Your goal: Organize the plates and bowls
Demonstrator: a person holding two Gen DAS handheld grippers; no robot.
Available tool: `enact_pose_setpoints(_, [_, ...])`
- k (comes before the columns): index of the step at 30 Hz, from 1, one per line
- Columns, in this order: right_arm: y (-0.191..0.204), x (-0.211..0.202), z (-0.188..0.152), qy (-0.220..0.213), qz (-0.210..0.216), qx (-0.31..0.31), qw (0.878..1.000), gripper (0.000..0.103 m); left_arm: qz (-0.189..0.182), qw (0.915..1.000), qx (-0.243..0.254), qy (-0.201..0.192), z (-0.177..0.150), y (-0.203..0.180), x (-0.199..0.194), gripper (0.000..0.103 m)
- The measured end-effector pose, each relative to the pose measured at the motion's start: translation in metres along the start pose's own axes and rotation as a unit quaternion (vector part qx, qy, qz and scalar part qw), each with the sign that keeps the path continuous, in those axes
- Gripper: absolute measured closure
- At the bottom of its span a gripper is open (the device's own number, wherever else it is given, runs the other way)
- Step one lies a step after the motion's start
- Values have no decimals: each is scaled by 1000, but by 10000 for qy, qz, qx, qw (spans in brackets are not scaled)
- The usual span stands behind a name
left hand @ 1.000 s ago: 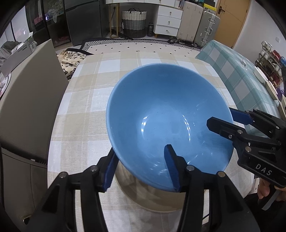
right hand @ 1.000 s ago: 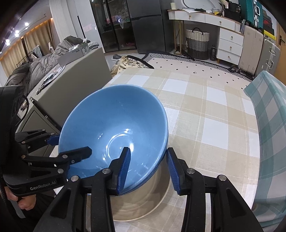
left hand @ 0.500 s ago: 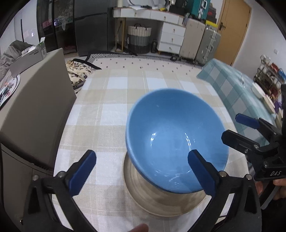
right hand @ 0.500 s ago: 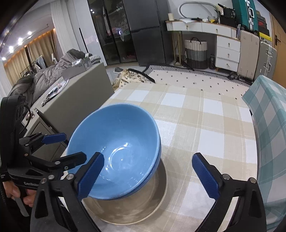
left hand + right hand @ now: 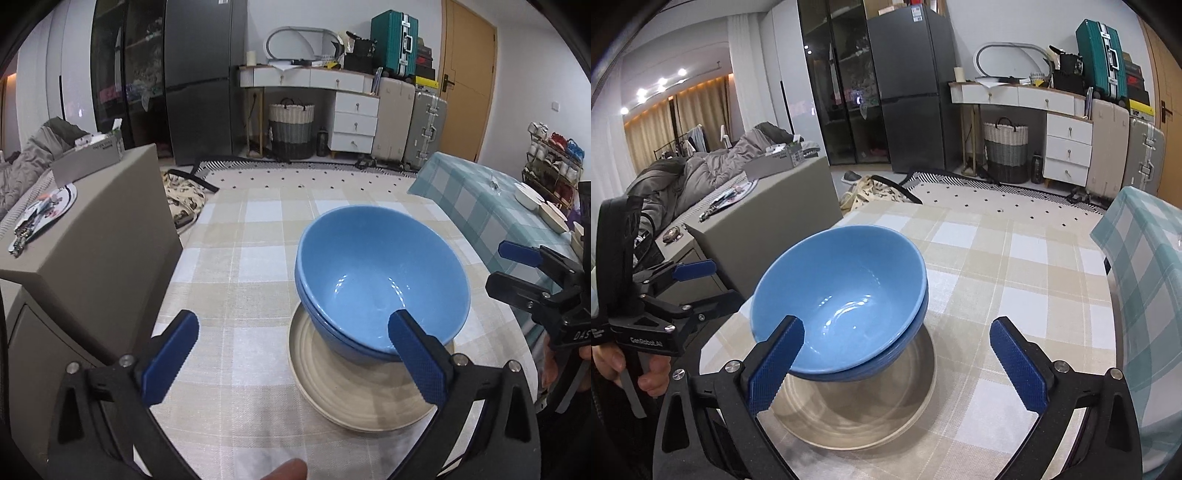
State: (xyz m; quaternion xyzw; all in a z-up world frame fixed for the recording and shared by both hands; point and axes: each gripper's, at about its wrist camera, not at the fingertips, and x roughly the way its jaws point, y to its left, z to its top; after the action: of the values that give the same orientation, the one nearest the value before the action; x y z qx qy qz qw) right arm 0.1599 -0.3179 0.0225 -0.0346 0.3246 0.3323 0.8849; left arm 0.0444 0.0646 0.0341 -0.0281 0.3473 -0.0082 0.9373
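A glossy sky-blue ceramic bowl point(image 5: 384, 273) is sitting nested inside a second bowl of the same blue point(image 5: 332, 332), whose rim is showing just beneath it as a darker band. The pair is resting on a round cream ceramic plate with faint concentric rings point(image 5: 354, 402), and the plate is lying on a table covered with a beige-and-white checked cloth point(image 5: 236, 258). The upper bowl is holding nothing but reflected light; the stack is sitting toward the plate's far edge, leaving the near part of the plate bare.

The left gripper point(image 5: 295, 360) is hovering over the cloth with its blue-padded jaws spread wide apart, gripping nothing; the right-hand pad is overlapping the bowl's near rim in the left wrist view, though whether it is touching cannot be told. The right gripper point(image 5: 899, 363) is likewise standing wide apart and empty, its left pad crossing the bowl's near side in the right wrist view. A teal-and-white checked cloth point(image 5: 476, 199) is covering a neighbouring surface to the right.
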Motion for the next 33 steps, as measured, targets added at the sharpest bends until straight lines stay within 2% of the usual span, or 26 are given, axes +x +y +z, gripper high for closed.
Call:
enact_pose_setpoints(7, [17, -26, -16, -374, 73, -212, 9991, 1, 37, 9992, -23, -393, -19, 1, -21, 0])
enact_pose_setpoints(13, [28, -38, -37, -387, 24, -357, 9986, 1, 10, 9993, -63, -359, -37, -4, -27, 0])
enact_pose_setpoints(20, [33, -45, -57, -338, 149, -342, 9987, 1, 126, 9975, 14, -694, -53, -18, -35, 0])
enact_pose_setpoints(26, [33, -50, -65, -434, 110, -287, 9986, 1, 143, 9980, -140, -599, -67, -20, -31, 0])
enact_pose_setpoints(33, [41, -50, -78, -448, 13, -451, 9980, 1, 202, 9981, -72, -569, -76, -26, -29, 0])
